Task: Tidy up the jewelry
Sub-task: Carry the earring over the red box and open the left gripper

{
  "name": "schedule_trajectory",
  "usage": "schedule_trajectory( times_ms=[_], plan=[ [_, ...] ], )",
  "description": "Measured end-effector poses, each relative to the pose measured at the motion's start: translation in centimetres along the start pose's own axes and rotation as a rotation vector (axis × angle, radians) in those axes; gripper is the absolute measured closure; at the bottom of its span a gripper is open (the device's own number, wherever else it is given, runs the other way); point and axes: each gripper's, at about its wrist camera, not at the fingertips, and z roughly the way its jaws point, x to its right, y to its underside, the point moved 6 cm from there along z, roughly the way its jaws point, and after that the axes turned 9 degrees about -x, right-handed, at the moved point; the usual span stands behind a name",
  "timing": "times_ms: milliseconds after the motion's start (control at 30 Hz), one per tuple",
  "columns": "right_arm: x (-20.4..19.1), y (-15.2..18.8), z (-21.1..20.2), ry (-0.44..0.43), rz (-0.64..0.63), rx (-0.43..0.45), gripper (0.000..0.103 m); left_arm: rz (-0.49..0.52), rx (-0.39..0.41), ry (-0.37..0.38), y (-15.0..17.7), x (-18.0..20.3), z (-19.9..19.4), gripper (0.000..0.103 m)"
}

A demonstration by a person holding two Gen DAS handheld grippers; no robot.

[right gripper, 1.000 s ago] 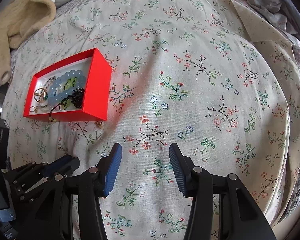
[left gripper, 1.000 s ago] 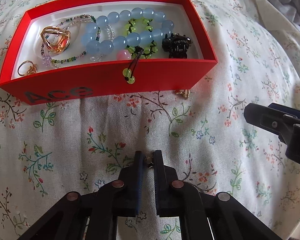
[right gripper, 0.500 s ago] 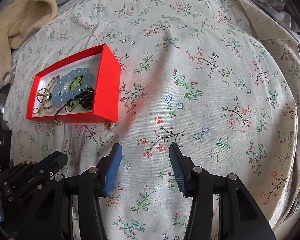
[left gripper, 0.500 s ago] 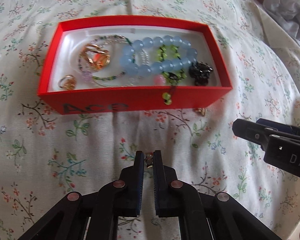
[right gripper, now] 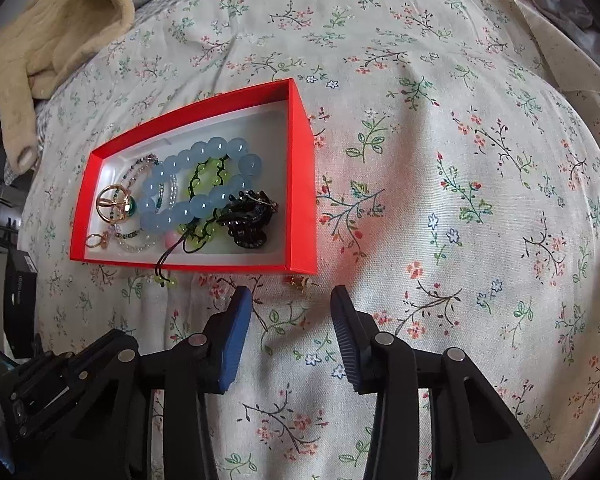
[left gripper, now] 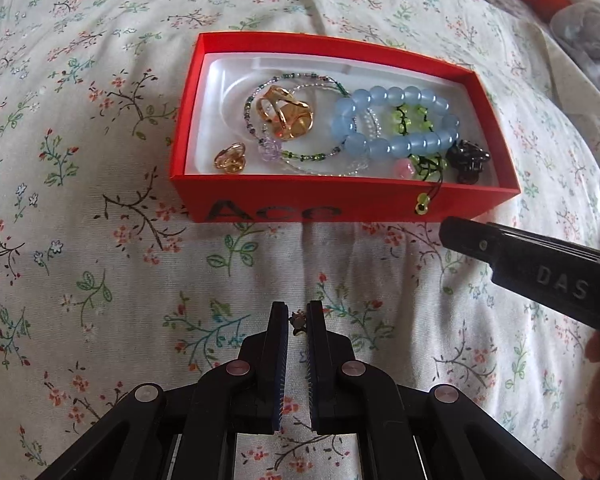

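Holding one small gold earring (left gripper: 299,322) clamped at its fingertips — left gripper (left gripper: 296,320), short of the red box (left gripper: 380,204). Right gripper (right gripper: 291,312) — jaws closing, nothing between, above a matching earring (right gripper: 298,282) beside the box.

The small gold piece (left gripper: 298,322) pinched in the left gripper (left gripper: 297,320) was too tiny to identify. Another gold piece (right gripper: 299,282), at the red box's (right gripper: 300,184) five o'clock corner, was likewise unclear.
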Motion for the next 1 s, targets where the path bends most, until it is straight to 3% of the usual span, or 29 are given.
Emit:
schedule_trajectory(
  times_ms=[367,533,1000],
  plan=[
    [-0.2,-0.4,1.8,-0.011,0.019,-0.017,0.080,-0.008,0.002,0.015,0.2,-0.3,-0.4,0.100],
    [0.6,-0.4,1.9,-0.012,0.039,-0.010,0.092,-0.012,-0.001,0.012,0.3,-0.4,-0.3,0.100],
    [2.1,0.0,-0.5,-0.064,0.051,0.020,0.094,-0.046,0.017,0.022,0.0,-1.1,-0.8,0.100]
  ],
)
